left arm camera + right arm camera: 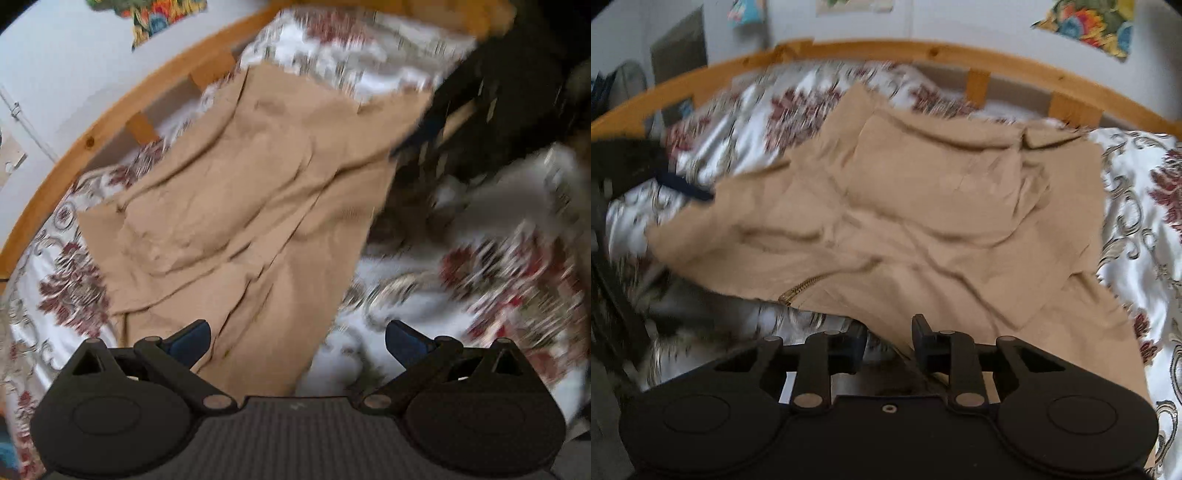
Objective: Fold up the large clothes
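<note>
Left wrist view, read left to right: we see the pine bed rail (92, 136), then the floral bedspread (62, 295), then the tan trousers (240, 206) lying spread on it, then a blurred dark shape at upper right that is likely the other gripper, though we cannot confirm. The left gripper (297, 341) hovers over the near end of the trousers with its jaws spread wide and nothing between them.

Right wrist view, left to right: a dark blurred object with a blue tip at the far left edge, the bedspread (1137, 206), the trousers (923, 221) across the middle, with a brass zipper (801, 290) showing at their near left edge. The right gripper (888, 345) sits at the near hem. Its jaws are narrowed, with a gap left. Tan cloth lies at the gap, but we cannot tell whether it is pinched.

Orientation: in the left view the long axis runs from the near bottom centre up toward the far right. We place the waist near the zipper; which end the cuffs lie at is unclear.

Step in hand, our judgement: laying out and smoothing, first fold not yet made. Creases are many. The next move calls for both grippers taking one end at its two corners and carrying it along the long axis to meet the other end.
</note>
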{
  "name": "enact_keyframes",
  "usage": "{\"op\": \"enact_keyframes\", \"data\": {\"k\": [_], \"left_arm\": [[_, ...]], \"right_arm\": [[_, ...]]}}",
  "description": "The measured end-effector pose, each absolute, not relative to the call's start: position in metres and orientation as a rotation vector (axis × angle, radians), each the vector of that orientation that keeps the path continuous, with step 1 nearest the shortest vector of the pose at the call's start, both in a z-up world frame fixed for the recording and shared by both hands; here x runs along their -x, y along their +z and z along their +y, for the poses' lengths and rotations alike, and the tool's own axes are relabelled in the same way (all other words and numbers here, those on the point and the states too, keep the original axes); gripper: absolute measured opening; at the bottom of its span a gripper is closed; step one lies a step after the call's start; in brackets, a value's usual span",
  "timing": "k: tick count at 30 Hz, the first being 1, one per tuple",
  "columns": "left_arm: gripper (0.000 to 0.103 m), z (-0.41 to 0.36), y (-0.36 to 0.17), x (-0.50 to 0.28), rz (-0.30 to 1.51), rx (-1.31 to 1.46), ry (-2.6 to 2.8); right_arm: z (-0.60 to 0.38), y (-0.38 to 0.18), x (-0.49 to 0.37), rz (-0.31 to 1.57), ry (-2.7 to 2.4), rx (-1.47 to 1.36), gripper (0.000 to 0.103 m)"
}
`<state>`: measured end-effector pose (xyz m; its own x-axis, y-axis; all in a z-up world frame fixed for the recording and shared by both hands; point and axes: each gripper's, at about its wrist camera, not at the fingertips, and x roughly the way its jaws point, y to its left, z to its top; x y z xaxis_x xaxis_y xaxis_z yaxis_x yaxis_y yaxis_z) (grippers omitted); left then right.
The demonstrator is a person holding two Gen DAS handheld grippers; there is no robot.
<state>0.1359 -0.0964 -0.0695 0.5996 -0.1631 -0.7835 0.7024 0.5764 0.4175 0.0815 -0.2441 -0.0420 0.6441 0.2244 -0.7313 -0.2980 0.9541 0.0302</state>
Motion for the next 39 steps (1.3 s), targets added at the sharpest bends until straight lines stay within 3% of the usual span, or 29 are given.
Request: {"op": "enact_keyframes", "data": {"k": [3,4,5,6,8,12,14,15,16,21,27,29,31,35,39], "left_arm": [[0.087,-0.094,-0.086,-0.149,0.809,-0.869,-0.415],[0.070,-0.089,-0.089,-0.156,0.827,-0.876,-0.350],[0.058,-0.084,-0.091,-0.164,0.848,-0.862,-0.302],[0.054,-0.077,-0.089,-0.170,0.868,-0.820,-0.272],[0.026,-0.064,-0.080,-0.177,0.887,-0.707,-0.271],[0.018,-0.052,-0.061,-0.181,0.843,-0.600,-0.243],[0.014,-0.053,-0.054,-0.186,0.813,-0.582,-0.223],[0.013,-0.054,-0.050,-0.189,0.810,-0.576,-0.218],[0.013,-0.057,-0.047,-0.194,0.815,-0.585,-0.214],[0.010,-0.087,-0.023,-0.195,0.759,-0.783,-0.217],[0.008,-0.112,-0.006,-0.184,0.696,-1.177,-0.238],[0.007,-0.118,-0.002,-0.172,0.710,-1.215,-0.260],[0.006,-0.121,-0.003,-0.157,0.706,-1.274,-0.300],[0.005,-0.117,-0.012,-0.131,0.700,-1.327,-0.329],[0.006,-0.105,-0.016,-0.109,0.687,-1.201,-0.332]], "right_arm": [[-0.248,-0.037,-0.082,0.778,0.280,0.094,0.026],[-0.249,-0.036,-0.082,0.770,0.273,0.094,0.026],[-0.250,-0.035,-0.082,0.764,0.268,0.092,0.026],[-0.252,-0.035,-0.084,0.760,0.265,0.087,0.026],[-0.253,-0.034,-0.084,0.757,0.261,0.074,0.026],[-0.250,-0.035,-0.082,0.761,0.274,0.104,0.027],[-0.248,-0.037,-0.080,0.785,0.314,0.118,0.042],[-0.246,-0.039,-0.078,0.792,0.339,0.137,0.058],[-0.243,-0.040,-0.075,0.791,0.370,0.167,0.067],[-0.233,-0.057,-0.062,0.814,0.370,0.374,0.068],[-0.277,-0.077,-0.065,0.905,0.125,0.434,0.055],[-0.306,-0.068,-0.063,0.888,0.062,0.322,0.038],[-0.331,-0.057,-0.057,0.861,0.057,0.183,0.009],[-0.353,-0.035,-0.037,0.763,0.013,0.096,0.008],[-0.360,-0.020,-0.024,0.686,-0.003,0.120,0.007]]}}
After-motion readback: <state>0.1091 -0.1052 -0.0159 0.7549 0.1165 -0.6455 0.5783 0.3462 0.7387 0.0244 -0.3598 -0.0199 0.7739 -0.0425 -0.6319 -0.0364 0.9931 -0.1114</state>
